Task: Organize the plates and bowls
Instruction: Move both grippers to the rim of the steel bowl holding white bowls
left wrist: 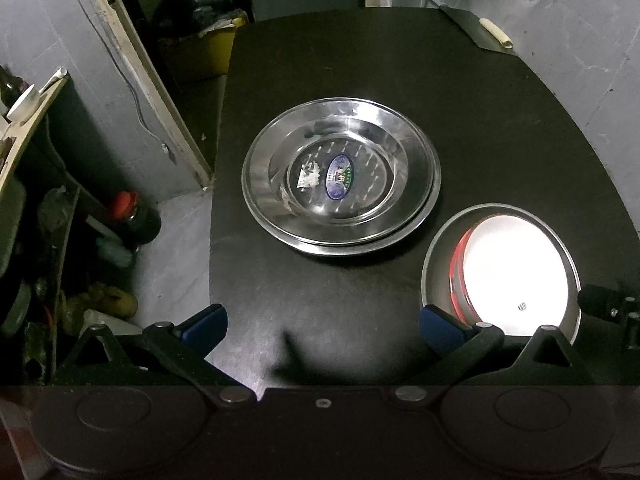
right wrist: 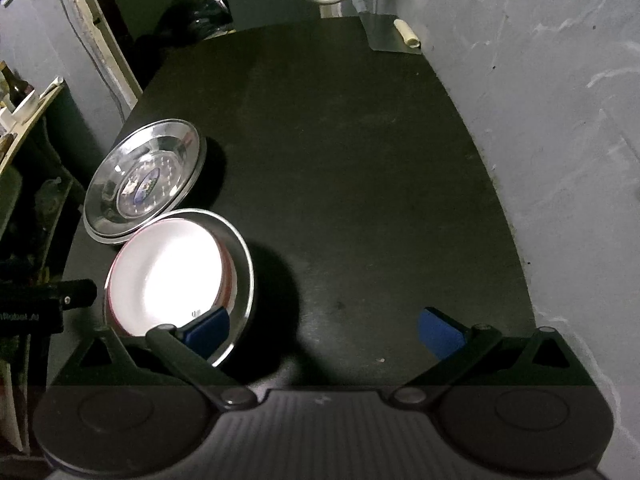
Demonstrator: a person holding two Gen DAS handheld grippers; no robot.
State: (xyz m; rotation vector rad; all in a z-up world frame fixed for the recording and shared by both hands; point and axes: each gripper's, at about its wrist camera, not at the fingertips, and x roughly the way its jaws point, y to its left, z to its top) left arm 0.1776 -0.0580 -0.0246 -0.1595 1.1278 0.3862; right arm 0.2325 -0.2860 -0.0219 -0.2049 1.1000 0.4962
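Observation:
Two steel plates (left wrist: pixel 340 176) lie stacked on the dark table, a sticker in the top one; the stack also shows at the left in the right wrist view (right wrist: pixel 144 180). Beside it a steel bowl (left wrist: pixel 434 256) holds a white bowl with a red rim (left wrist: pixel 516 272), brightly lit; the pair shows in the right wrist view too (right wrist: pixel 168 272). My left gripper (left wrist: pixel 324 322) is open and empty above the table's near edge, its right finger by the bowl's rim. My right gripper (right wrist: pixel 324 326) is open and empty, its left finger (right wrist: pixel 208 328) over the steel bowl's near rim.
A cleaver with a pale handle (right wrist: pixel 394 34) lies at the table's far right corner by the grey wall (right wrist: pixel 560 120). To the left, off the table (right wrist: pixel 360 160), are a doorway, a yellow bin (left wrist: pixel 208 48), bottles and floor clutter (left wrist: pixel 132 220).

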